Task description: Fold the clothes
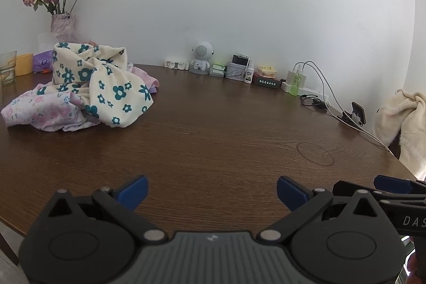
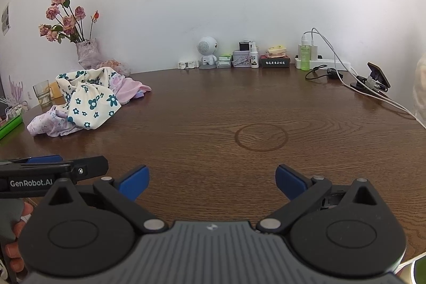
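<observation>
- While both tools hover over the near edge of the brown wood-grain bench [image 2: 213,103], nothing is held.
- Far left, back: vase of dried roses [image 1: 62,23] against the wall; a glass [image 1: 7,67] and a yellow cup [image 1: 24,63] just beside it.
- Left, rear half of the bench: the clothes sit in one crumpled heap. Cream garment with teal flowers [image 1: 106,87] lies on top; a pale pink floral garment [image 1: 40,109] spreads out under it toward the left edge. Well apart from both tools.
- Left gripper [image 1: 211,190]: jaws spread wide, blue pads empty, bare bench between them.
- Centre back, along the wall: small white robot figure [image 2: 207,49], a tin, boxes and a small white bottle in a row.
- Centre right: faint ring mark [image 2: 261,137] in the wood, ahead of the right tool.
- Right gripper [image 2: 211,180]: jaws spread wide, empty. It sits just right of the left tool, roughly level with it.
- Right back: white power strip [image 2: 323,62] with a charger, green bottle [image 2: 305,55] in front, white cables trailing to the bench's right edge.
- Far right: black clip-on phone holder [image 2: 372,79]; cream fabric [image 1: 407,124] past the bench edge.
</observation>
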Tool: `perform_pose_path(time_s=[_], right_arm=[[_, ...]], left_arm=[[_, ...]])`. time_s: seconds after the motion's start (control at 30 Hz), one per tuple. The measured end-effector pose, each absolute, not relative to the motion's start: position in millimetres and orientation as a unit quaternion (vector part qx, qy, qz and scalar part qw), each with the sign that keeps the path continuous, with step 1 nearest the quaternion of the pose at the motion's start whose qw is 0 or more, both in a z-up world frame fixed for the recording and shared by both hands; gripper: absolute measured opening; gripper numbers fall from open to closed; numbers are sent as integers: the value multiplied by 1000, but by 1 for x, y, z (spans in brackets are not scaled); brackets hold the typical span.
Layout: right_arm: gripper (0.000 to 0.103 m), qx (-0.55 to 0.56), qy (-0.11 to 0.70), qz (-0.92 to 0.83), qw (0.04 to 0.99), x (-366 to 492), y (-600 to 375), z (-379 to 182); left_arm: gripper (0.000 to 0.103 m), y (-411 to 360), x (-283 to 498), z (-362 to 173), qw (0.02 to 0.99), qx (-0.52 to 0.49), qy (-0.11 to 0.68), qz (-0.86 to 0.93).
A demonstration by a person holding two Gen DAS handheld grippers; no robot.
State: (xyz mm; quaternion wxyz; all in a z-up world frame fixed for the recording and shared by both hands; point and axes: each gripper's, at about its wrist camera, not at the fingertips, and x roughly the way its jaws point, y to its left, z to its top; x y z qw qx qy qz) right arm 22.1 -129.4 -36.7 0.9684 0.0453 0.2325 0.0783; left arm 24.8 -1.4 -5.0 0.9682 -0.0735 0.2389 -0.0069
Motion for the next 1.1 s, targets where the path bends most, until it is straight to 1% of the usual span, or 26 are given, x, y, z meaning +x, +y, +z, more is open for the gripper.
perform_pose_path(time_s=[1.1], right_arm=[[103, 35, 234, 84, 968, 20, -123, -39]], left_arm=[[103, 2, 19, -4, 970, -75, 232, -7]])
